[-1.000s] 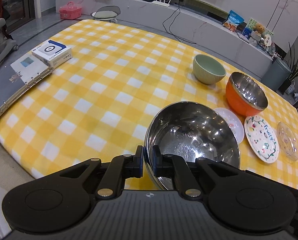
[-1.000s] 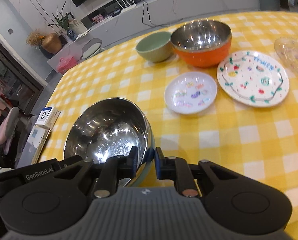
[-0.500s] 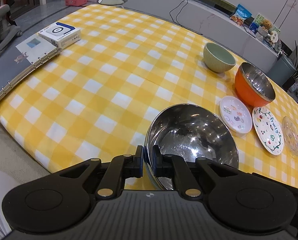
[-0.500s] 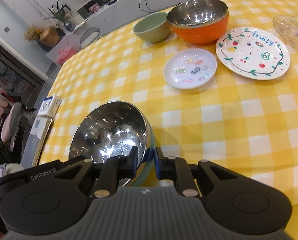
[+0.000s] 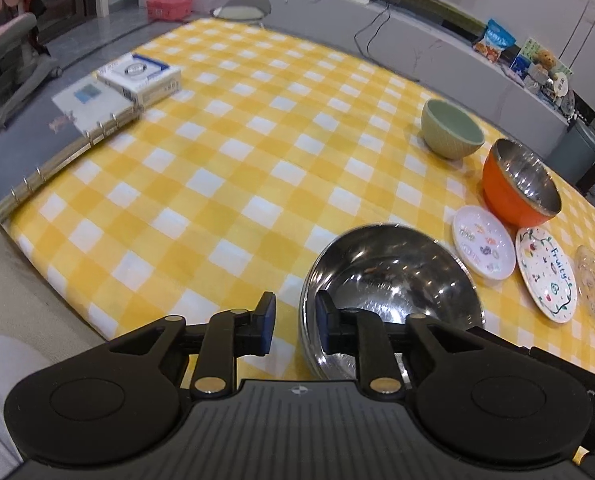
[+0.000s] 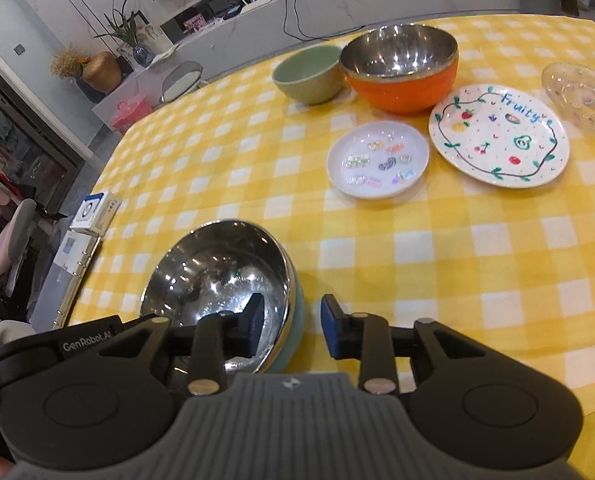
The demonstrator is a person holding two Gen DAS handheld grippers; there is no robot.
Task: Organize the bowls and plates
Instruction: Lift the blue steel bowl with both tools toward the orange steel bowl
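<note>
The left gripper (image 5: 295,326) has just been opening; its jaws now stand apart on either side of the rim of a large steel bowl (image 5: 393,280), one finger outside the wall and one inside, with clear gaps to the metal. The right gripper (image 6: 293,326) has just been opening too — its jaws straddle the opposite side of the same bowl's rim, spread and not pressing on it. The steel bowl, pale green on the outside, sits upright on the yellow-and-white checked tablecloth (image 5: 217,168) near the table's front edge.

Further back on the cloth stand a light green bowl (image 6: 307,74) and, just beside it, an orange bowl (image 6: 401,68) with a shiny steel inside. In front of the orange bowl lies a small white plate (image 6: 377,160) with little coloured pictures. Next to that lies a larger white plate (image 6: 499,136) painted with fruit and the word "Fruity". A clear glass dish (image 6: 581,94) lies beyond it, near the far side.

At the other end of the table — well apart from the dishes — a ring binder (image 5: 41,148) lies flat, with a white box (image 5: 141,78) beside it.
</note>
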